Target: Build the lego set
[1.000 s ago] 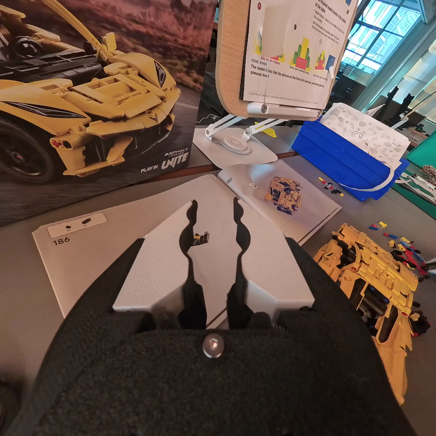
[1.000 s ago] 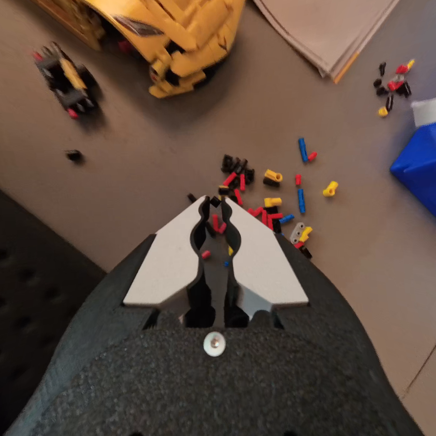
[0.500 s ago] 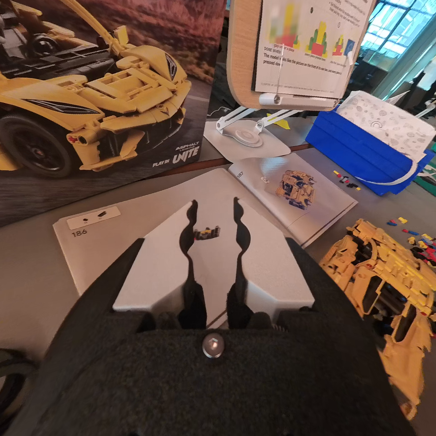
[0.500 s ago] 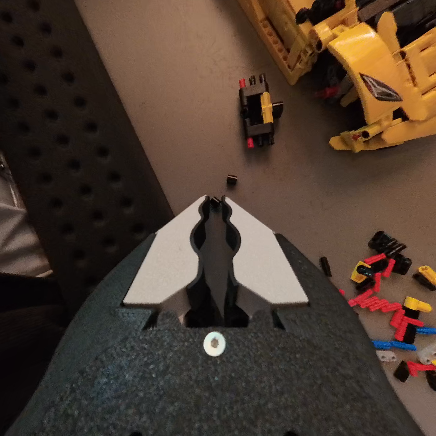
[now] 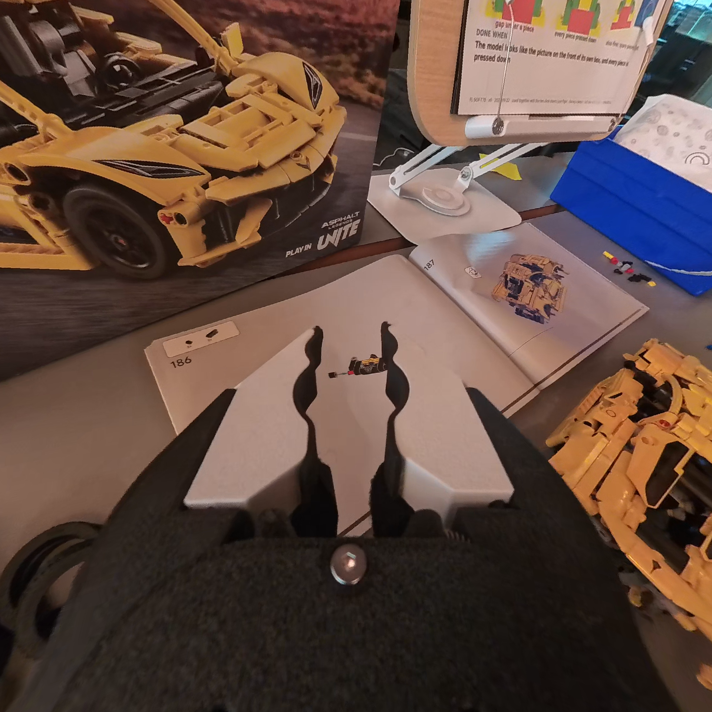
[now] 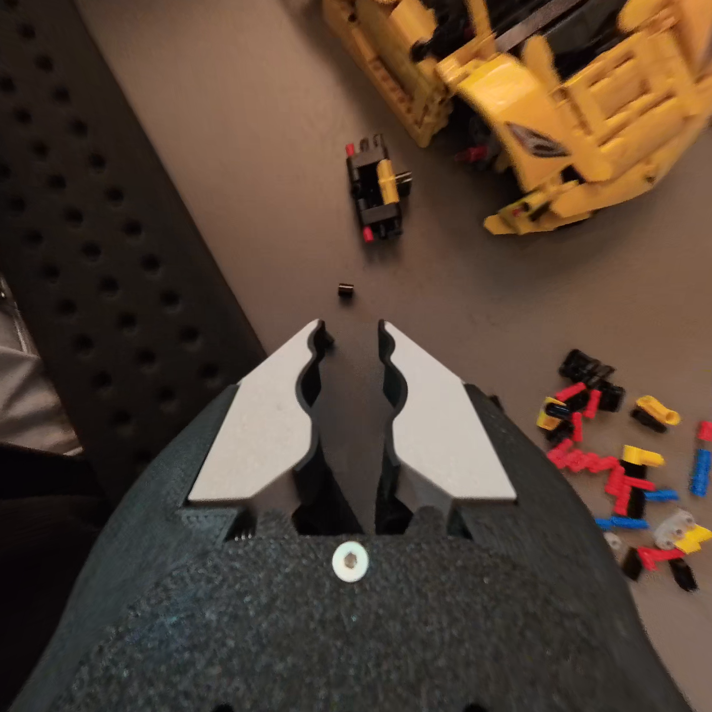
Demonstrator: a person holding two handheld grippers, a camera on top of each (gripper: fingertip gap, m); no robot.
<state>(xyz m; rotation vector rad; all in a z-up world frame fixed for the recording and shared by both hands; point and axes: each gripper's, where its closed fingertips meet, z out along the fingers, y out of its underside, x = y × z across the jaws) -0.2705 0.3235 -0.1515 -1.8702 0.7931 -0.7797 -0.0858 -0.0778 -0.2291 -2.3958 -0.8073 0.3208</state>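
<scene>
Right wrist view: the right gripper point(image 6: 350, 327) has just spread its jaws, which half a second ago were pinched on a tiny black piece; a dark speck point(image 6: 327, 341) clings by the left fingertip, though whether that is the piece I cannot tell. Just ahead lie a black bush point(image 6: 346, 290) and the small black-and-yellow block point(image 6: 375, 188), near the tabletop's front edge. Likely both parts are now staged for joining. The left gripper point(image 5: 350, 331) hangs open and empty over the manual point(image 5: 269, 308), beside the yellow car point(image 5: 635, 454).
</scene>
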